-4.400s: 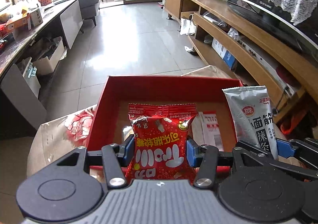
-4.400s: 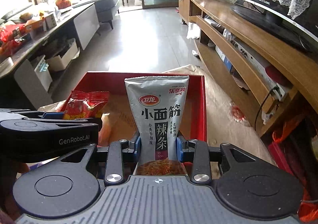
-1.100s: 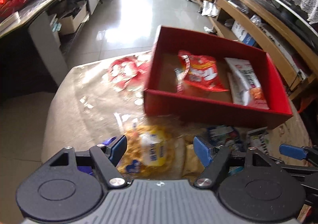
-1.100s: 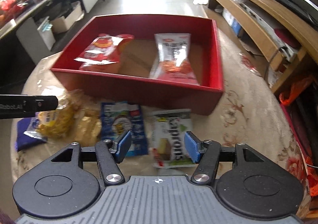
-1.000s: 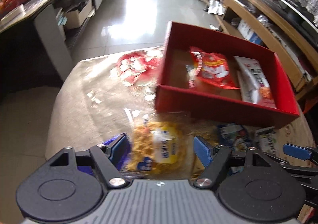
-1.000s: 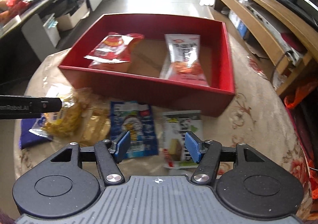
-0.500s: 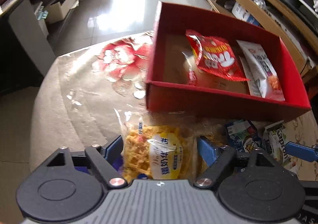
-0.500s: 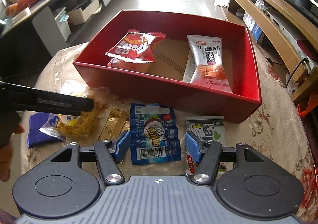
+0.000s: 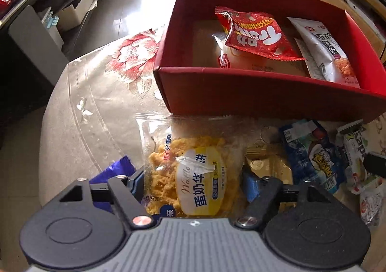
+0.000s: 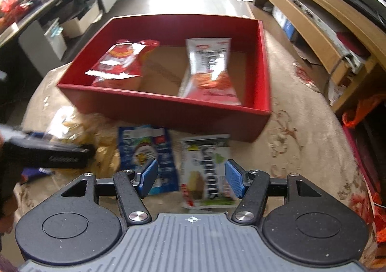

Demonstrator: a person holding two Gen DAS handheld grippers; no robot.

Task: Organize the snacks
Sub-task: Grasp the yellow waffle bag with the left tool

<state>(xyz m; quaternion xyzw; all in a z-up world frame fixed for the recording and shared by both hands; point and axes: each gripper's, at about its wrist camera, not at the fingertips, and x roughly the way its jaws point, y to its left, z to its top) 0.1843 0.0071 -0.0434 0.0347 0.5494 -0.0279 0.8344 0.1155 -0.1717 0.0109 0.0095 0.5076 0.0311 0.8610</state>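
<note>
Between the blue pads of my left tool [image 9: 193, 182] lies the clear waffle bag [image 9: 190, 170], flat on the surface [image 9: 96, 112] just before the near wall of the red box [image 9: 241, 96]; its jaws are closing, and I cannot tell whether the pads press the bag yet. My right tool [image 10: 191, 181] stands apart above the green-and-white packet [image 10: 207, 173], touching nothing, with the blue packet [image 10: 147, 149] beside its left pad. Inside the box lie a red bag [image 9: 255, 33] and a white spicy-strip bag [image 9: 323, 50]. A purple wrapper [image 9: 113, 173] is mostly hidden behind my left tool. The right view is blurred.
</note>
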